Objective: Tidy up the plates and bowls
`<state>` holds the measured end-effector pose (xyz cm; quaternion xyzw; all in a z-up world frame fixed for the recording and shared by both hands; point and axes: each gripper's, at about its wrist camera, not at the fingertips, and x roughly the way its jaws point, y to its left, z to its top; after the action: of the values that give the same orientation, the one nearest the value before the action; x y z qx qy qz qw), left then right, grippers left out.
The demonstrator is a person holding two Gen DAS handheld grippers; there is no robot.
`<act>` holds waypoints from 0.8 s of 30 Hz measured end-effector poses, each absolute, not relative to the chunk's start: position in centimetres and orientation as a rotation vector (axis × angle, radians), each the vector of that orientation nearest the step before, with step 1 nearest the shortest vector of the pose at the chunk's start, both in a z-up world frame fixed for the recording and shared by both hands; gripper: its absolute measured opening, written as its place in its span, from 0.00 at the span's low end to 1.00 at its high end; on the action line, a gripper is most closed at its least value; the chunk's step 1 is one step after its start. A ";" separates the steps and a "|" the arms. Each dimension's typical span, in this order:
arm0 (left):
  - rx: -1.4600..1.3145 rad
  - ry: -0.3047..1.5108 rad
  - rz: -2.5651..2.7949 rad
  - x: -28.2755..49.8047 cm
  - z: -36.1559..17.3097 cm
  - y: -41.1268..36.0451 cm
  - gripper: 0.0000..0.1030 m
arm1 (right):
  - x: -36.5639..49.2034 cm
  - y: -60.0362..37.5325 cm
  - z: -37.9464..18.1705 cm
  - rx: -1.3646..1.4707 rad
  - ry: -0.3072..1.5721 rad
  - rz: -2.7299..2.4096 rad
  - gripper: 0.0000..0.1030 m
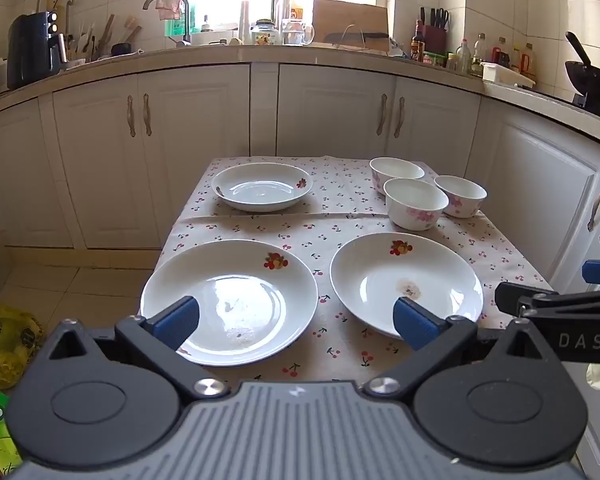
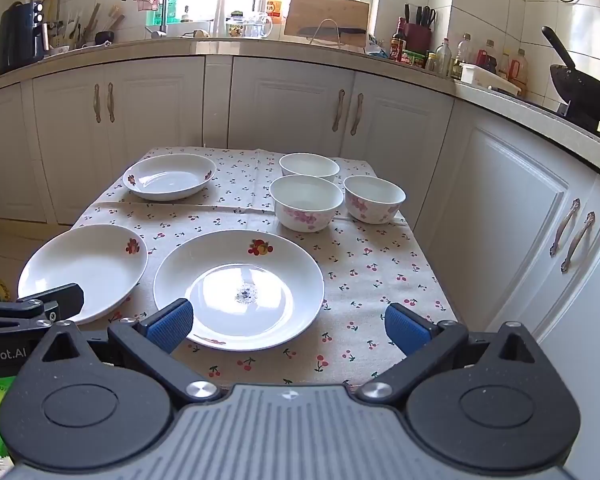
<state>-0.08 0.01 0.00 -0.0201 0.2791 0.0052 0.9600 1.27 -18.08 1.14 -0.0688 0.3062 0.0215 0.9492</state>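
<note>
Currently both grippers hover above the near edge of a small tabletop point(image 1: 500, 236) covered with a beige cloth printed with red cherries, and nothing is held. The left gripper point(image 1: 296, 320) has its blue-padded fingers point(image 1: 178, 320) spread wide apart; in its own view they frame the two nearest plates. The right gripper point(image 2: 288, 326) likewise has its fingers point(image 2: 168, 326) fully apart, with only the plate and cloth showing between them.

Three shallow white ceramic plates with small fruit motifs on the rim lie flat and apart from one another. The near-left plate point(image 1: 228, 300) sits at the front left corner of the cloth, its rim reaching the table's left edge. The near-right plate point(image 2: 238, 288) lies just beside it, a narrow strip of cloth between them. The far plate point(image 1: 262, 186) rests at the back left.

Three white ceramic bowls with pink flower prints stand upright in a tight cluster at the back right: the front bowl point(image 2: 306, 202), the back bowl point(image 2: 309, 166) behind it, and the right bowl point(image 2: 374, 199) beside them. Whether the bowls touch cannot be told.

White kitchen cabinets point(image 2: 292, 104) stand behind the table.
</note>
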 end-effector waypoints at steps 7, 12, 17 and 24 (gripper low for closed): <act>-0.039 0.564 0.010 -0.3 0.4 -0.3 0.99 | 1.4 -17.8 1.1 -0.142 0.623 0.045 1.00; -0.036 0.559 0.005 -0.5 0.6 -0.1 0.99 | 0.8 -18.2 1.8 -0.146 0.614 0.041 1.00; -0.040 0.555 0.000 -0.5 0.3 0.0 0.99 | 0.7 -17.7 1.3 -0.147 0.601 0.031 1.00; -0.039 0.548 0.000 -0.7 0.4 0.0 0.99 | 0.7 -17.8 1.2 -0.149 0.592 0.026 1.00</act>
<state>-0.71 0.03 0.40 -0.0193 0.2703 0.0002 0.9626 0.74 -17.77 1.22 -0.0735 0.2915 0.0130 0.9537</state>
